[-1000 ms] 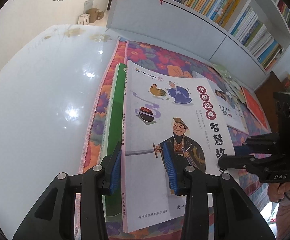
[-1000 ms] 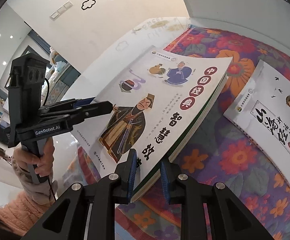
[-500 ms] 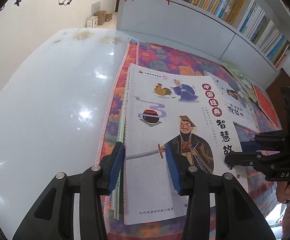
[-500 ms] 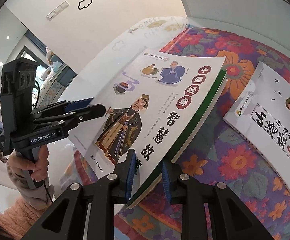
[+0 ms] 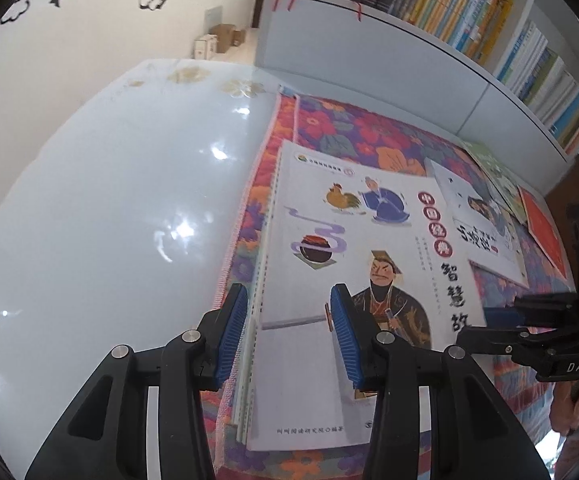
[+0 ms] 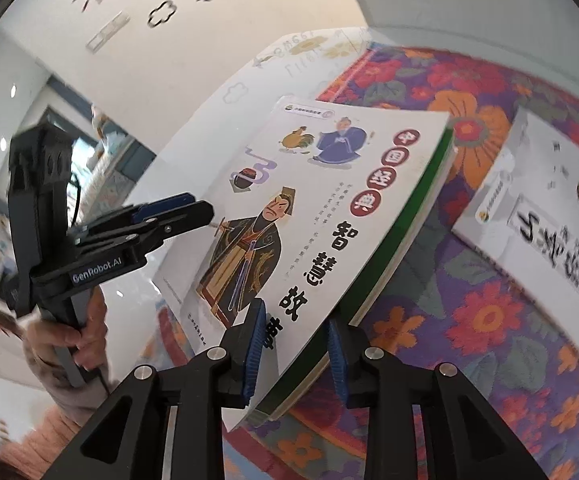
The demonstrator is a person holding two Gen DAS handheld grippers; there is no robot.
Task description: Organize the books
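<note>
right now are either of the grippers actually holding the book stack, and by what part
Neither grips it. The left gripper straddles the spine edge of the white illustrated storybook with its jaws just opening; the right gripper straddles the opposite edge, also loosening.

Hidden, cropped and blurred parts around the two grippers

Under the white picture book point(image 5: 353, 280), only page edges of the green book point(image 6: 417, 216) show, its cover hidden. Beyond the right gripper point(image 6: 295, 344), the second white book point(image 6: 537, 216) is motion-blurred and cropped by the frame's right rim. Past the left gripper point(image 5: 287, 336), the bookshelf point(image 5: 469, 12) spines are too small to read, and the red book point(image 5: 543, 228) is partly covered.
</note>
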